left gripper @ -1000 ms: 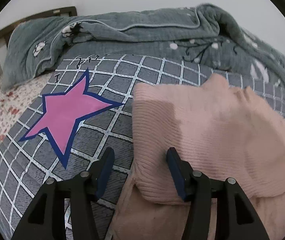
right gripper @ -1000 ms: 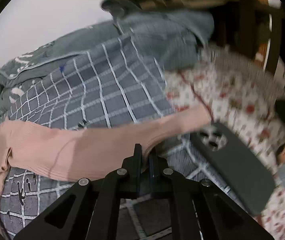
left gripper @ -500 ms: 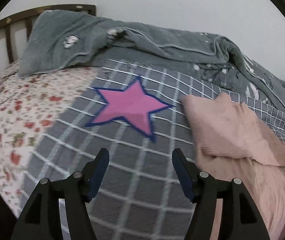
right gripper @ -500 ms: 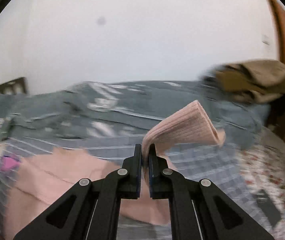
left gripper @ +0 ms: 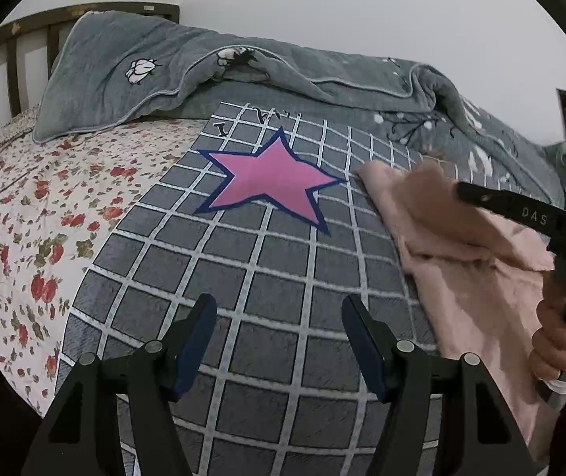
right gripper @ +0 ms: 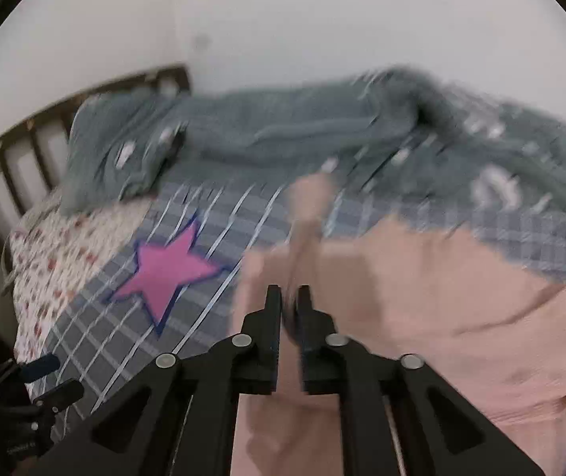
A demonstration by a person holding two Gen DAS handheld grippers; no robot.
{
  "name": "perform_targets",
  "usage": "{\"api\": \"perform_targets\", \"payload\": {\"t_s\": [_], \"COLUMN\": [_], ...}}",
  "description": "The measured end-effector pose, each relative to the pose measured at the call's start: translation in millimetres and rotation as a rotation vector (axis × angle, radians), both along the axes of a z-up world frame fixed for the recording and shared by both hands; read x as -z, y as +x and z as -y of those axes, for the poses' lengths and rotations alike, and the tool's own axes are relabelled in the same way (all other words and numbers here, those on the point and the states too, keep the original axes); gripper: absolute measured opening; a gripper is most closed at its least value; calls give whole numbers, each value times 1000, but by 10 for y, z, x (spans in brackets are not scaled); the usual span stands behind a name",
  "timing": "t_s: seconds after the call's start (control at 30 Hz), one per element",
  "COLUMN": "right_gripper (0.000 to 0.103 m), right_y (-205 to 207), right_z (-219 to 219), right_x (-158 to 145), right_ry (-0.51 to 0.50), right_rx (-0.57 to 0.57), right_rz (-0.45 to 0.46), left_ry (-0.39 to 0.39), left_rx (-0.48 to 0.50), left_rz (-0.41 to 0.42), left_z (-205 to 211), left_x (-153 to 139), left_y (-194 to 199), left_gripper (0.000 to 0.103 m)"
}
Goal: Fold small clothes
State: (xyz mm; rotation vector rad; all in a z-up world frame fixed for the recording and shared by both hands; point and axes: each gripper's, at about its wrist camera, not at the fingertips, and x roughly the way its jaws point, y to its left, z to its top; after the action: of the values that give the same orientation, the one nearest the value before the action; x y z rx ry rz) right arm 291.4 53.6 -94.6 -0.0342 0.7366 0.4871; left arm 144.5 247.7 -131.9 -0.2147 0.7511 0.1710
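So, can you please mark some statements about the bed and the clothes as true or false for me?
1. The pink star is on the checked cover. True.
2. The left gripper has its jaws shut on the pink garment. False: its jaws stand open over the checked cover, with nothing between them.
3. In the left wrist view, the pink garment lies left of the star. False: it lies to the right.
4. A grey blanket is heaped behind the star. True.
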Motion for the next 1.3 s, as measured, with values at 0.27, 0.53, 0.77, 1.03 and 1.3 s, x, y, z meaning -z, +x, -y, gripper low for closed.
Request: {"api": "perform_targets", "payload": {"t_s": [0.27, 0.53, 0.77, 1.03, 1.3], "right_gripper": [63, 63, 63, 49, 36], "right_y": [-456, -480, -301, 73, -37], "right_z": [568, 2016, 2705, 2636, 2954], "right_x": [-180, -37, 289, 502, 559], "right_ry": [-110, -239, -160, -176, -80], "right_rx": [34, 303, 355, 322, 398], "right_rz": [146, 113, -24, -68, -94], "left_ry": [-47, -63, -109, -85, -46], "left_rx": [26, 90, 88, 65, 110], "left_rz": [-9, 1, 1, -31, -31], "left_z": [142, 564, 752, 817, 953], "left_x": [72, 82, 100, 124, 138], "left_y": [77, 383, 839, 1227, 1325], "left_gripper": [64, 64, 64, 54, 30]}}
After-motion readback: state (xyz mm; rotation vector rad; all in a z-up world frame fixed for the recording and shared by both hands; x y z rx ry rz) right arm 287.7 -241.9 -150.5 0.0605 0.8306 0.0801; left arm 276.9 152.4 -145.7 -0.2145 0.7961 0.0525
